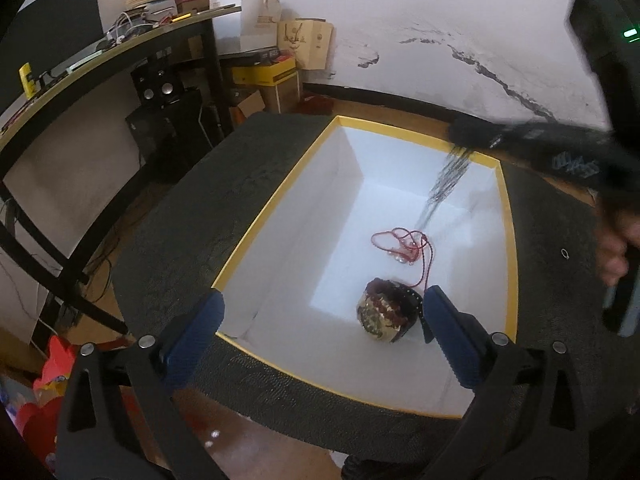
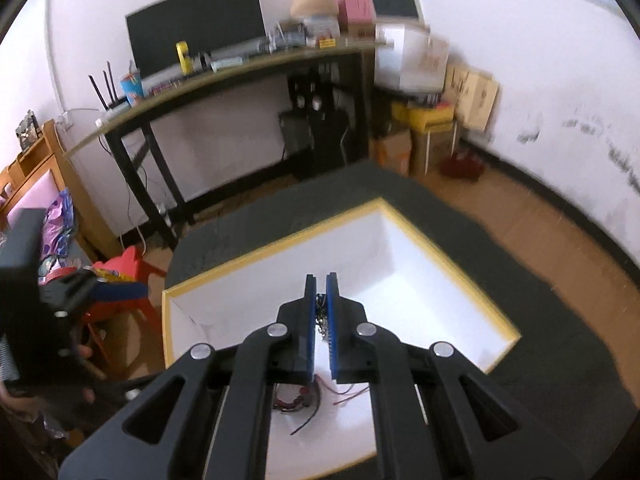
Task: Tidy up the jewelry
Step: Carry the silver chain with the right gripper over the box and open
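Note:
A white box with a yellow rim [image 1: 276, 204] sits on a dark mat. Inside lie a red cord necklace [image 1: 404, 242] and a dark beaded bundle [image 1: 388, 314]. My left gripper [image 1: 322, 308] is open and empty over the box's near edge. My right gripper [image 2: 321, 278] is shut on a thin metal chain [image 2: 322, 322] that hangs above the box [image 2: 448, 256]. In the left wrist view the right gripper [image 1: 460, 136] shows blurred at the upper right with the chain [image 1: 442, 186] dangling into the box. A small ring [image 1: 565, 254] lies on the mat to the right of the box.
A black desk [image 2: 240, 76] with clutter stands behind the mat. Cardboard boxes [image 2: 432, 128] are stacked against the wall. A red stool [image 2: 124, 276] and bags sit on the wooden floor to the left.

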